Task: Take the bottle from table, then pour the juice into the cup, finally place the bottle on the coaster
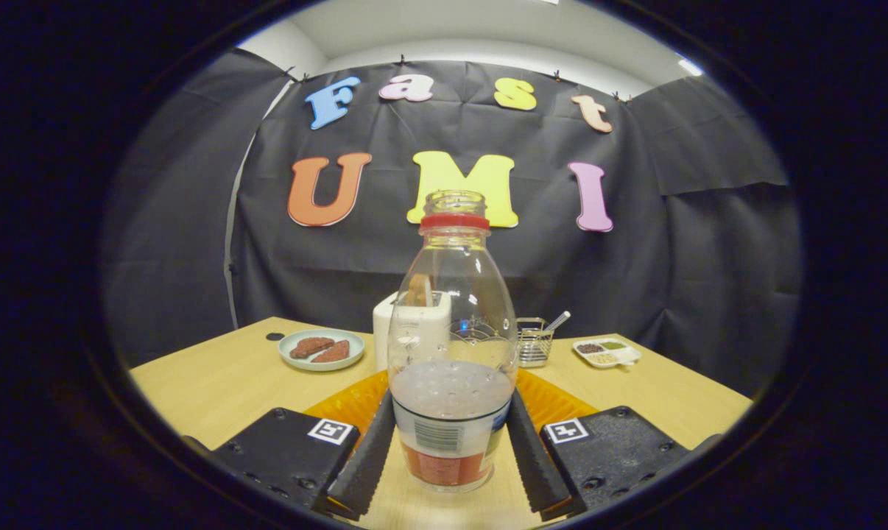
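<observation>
Uncapped bottle point(451, 353), partly filled with juice, stands upright on the table point(223, 383), clasped at its lower body by both fingers of the hand-held gripper point(451, 442). Behind the bottle: orange coaster point(554, 401), toaster point(414, 324), plate point(322, 349), wire basket point(534, 343).

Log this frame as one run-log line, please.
phase: grasp | gripper: shut on bottle | bottle: upright, uncapped, partly full, on table | orange coaster: behind bottle

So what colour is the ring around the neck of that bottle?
Red. The ring sits just below the open mouth of the bottle, seen best in the gripper view, between the claw fingers.
</observation>
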The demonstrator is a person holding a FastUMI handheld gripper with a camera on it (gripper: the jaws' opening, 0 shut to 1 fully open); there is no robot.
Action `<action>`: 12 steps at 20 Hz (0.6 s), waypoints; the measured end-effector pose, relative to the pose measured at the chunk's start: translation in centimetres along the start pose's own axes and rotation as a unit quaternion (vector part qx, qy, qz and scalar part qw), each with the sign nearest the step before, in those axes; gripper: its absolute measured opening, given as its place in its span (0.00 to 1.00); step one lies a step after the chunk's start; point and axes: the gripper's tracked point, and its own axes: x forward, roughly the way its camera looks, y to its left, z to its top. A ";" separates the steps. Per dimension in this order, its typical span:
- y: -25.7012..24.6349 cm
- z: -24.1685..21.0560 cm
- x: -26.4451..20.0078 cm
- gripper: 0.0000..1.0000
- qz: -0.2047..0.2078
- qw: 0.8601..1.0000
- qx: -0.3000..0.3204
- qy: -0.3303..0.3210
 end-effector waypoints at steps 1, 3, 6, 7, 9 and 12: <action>-0.1 -0.5 0.6 0.80 0.001 1.000 0.001 0.004; -0.4 -1.2 1.5 0.80 0.002 1.000 -0.004 0.000; -0.4 -2.1 2.3 0.81 0.003 1.000 -0.008 -0.007; -0.4 -2.6 2.4 0.81 0.005 1.000 -0.005 -0.004; -0.4 -3.2 3.0 0.82 0.008 1.000 0.000 -0.004; -0.4 -4.7 3.6 0.83 0.012 1.000 0.007 0.009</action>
